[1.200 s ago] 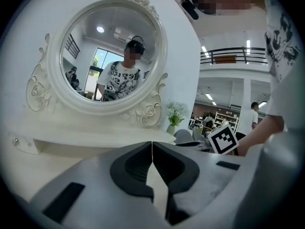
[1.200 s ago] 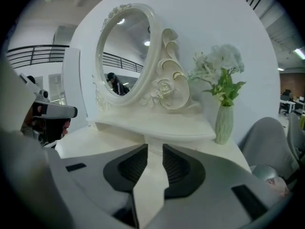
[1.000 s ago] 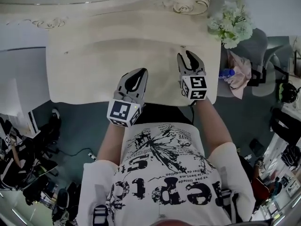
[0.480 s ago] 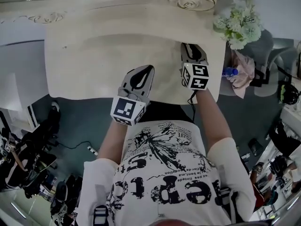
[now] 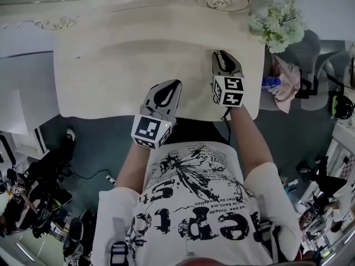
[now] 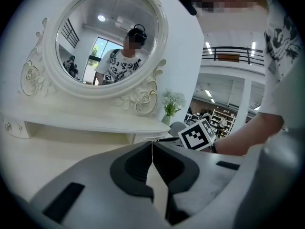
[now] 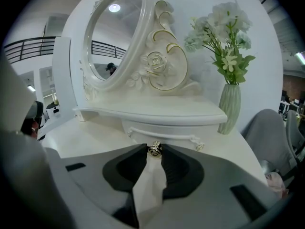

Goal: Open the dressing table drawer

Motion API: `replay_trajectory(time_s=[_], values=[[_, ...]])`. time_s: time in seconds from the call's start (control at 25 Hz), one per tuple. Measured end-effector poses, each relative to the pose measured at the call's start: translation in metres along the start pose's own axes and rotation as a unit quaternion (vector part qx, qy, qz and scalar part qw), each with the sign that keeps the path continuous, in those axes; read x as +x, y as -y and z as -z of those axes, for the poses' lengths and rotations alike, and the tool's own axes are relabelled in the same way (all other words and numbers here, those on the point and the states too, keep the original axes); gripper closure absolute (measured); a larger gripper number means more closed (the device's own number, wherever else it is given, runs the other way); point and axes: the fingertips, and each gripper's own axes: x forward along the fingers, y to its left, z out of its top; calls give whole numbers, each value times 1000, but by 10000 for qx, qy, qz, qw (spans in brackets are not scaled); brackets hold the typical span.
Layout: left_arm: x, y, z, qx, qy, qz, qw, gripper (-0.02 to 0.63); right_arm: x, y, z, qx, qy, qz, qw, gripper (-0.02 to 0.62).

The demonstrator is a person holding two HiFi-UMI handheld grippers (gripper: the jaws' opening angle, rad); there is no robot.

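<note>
The cream dressing table [image 5: 111,76] has a small drawer [image 7: 162,133] under its raised shelf, with a dark and gold knob [image 7: 154,150] on its front. My right gripper [image 7: 154,149] points at that drawer. Its jaws are closing, the knob sits between their tips, and both tips touch it. In the head view the right gripper [image 5: 223,54] reaches over the tabletop at the right. My left gripper [image 5: 175,83] hovers over the table's front edge, and in its own view the left gripper [image 6: 152,143] is shut on nothing.
An oval mirror [image 6: 107,37] in a carved frame stands at the back of the table. A vase of white flowers [image 7: 229,106] sits on the right end. A grey chair [image 5: 302,54], a pink cloth [image 5: 285,82] and a blue bottle [image 5: 270,83] lie just right of the table.
Both grippers keep nearly the same place over the table while the head view shifts a little. The right gripper's jaws look narrower than a second ago.
</note>
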Motion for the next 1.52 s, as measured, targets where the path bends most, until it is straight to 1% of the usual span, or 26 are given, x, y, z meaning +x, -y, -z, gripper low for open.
replay_trajectory(time_s=[0.56, 1.12, 1.24, 1.32, 1.4, 1.52], values=[[-9, 10, 10, 86, -138, 182, 9997, 586, -30, -16, 26, 77, -97, -30, 9999, 489], [-22, 19, 12, 186, -91, 142, 9997, 586, -50, -22, 42, 25, -51, -33, 10000, 488], [-27, 23, 12, 209, -80, 111, 9997, 586, -50, -23, 45, 166, -136, -138, 9997, 488], [-28, 24, 11, 232, -94, 90, 9996, 586, -53, -24, 45, 242, -221, -269, 9991, 468], [-28, 23, 9, 248, -80, 42, 9997, 586, -59, -25, 41, 200, -233, -359, 9989, 455], [-28, 23, 2, 204, 1, -73, 9998, 586, -77, -29, 31, 142, -179, -486, 9986, 454]])
